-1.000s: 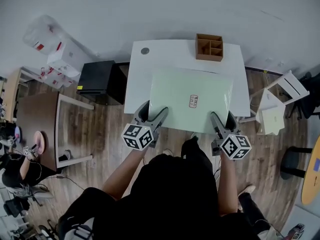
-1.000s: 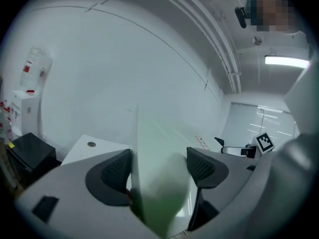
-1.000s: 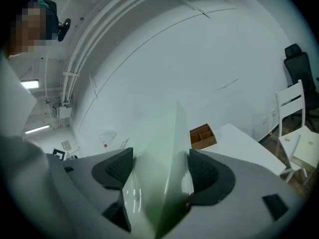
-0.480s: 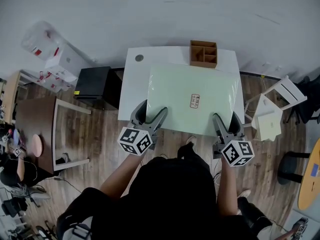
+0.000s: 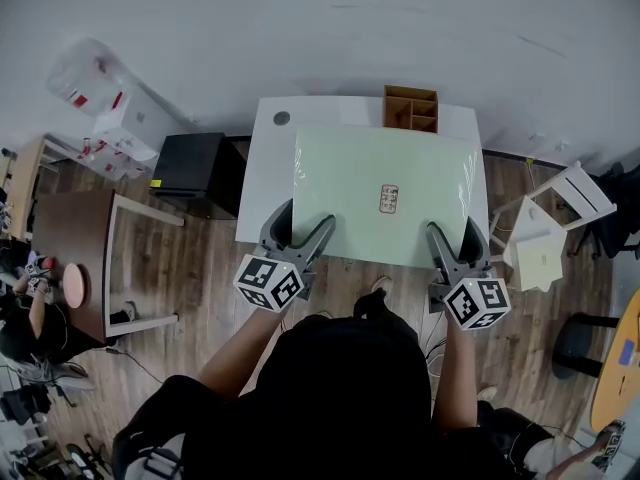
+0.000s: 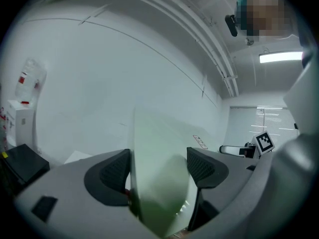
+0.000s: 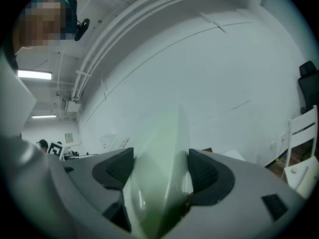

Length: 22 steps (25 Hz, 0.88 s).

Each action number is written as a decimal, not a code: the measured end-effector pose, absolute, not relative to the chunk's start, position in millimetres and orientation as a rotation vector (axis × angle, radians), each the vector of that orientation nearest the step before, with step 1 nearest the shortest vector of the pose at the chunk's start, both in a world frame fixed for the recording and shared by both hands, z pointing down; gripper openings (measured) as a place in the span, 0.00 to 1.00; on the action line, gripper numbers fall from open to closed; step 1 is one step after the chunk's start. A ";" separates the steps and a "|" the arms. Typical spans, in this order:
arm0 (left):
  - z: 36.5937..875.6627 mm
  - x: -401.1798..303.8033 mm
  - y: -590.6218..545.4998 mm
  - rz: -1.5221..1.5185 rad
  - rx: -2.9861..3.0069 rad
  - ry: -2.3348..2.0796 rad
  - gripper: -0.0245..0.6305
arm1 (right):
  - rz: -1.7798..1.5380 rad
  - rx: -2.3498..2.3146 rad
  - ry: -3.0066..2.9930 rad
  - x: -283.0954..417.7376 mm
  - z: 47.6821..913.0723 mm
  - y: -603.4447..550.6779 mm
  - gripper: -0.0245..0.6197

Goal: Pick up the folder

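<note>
A person in dark clothing stands at the near edge of a white worktop [image 5: 264, 180], a gripper in each hand. The left gripper [image 5: 304, 224] is clamped on the near left corner of a pale green folder [image 5: 385, 173]. The right gripper [image 5: 453, 234] is clamped on its near right corner.

In the left gripper view, the two dark ribbed pads of the left gripper [image 6: 158, 166] press on either side of the translucent green sheet [image 6: 160, 183], which rises away between them towards a plain white wall. The right gripper view shows the same hold. There the right gripper [image 7: 160, 166] pinches the folder [image 7: 158, 188] edge-on, the plastic bowing slightly between the pads.

From the head view the folder spreads wide over most of the worktop, with a small printed label [image 5: 388, 199] near its middle. It appears to be held clear of the surface, though that view does not settle whether its far edge touches.

Beyond the folder, a wooden desk organiser [image 5: 411, 109] with open compartments stands at the far edge of the worktop. A black cabinet [image 5: 188, 163] sits on the wooden floor to the left, and a white chair [image 5: 548, 218] stands to the right.
</note>
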<state>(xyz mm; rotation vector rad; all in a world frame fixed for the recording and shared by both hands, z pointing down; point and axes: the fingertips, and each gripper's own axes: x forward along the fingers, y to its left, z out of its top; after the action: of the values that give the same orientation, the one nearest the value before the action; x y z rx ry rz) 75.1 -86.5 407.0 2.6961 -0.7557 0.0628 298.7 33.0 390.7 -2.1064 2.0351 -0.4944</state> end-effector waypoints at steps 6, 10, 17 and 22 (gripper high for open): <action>408.6 70.3 -85.1 0.062 2.679 -0.774 0.58 | -0.466 -2.124 2.034 294.8 390.0 33.7 0.59; 409.6 71.1 -81.8 0.064 2.680 -0.772 0.58 | -0.468 -2.133 2.028 295.7 392.3 37.1 0.59; 413.8 63.0 -78.5 0.068 2.658 -0.796 0.58 | -0.467 -2.140 2.038 286.9 392.9 40.9 0.59; 411.4 55.3 -70.1 0.068 2.666 -0.796 0.58 | -0.461 -2.142 2.029 279.5 392.4 49.3 0.59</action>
<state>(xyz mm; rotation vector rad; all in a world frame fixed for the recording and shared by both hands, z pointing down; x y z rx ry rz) 55.3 -70.1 411.4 2.6662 -0.7965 0.0677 279.5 49.3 392.4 -2.1415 2.0293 -0.4614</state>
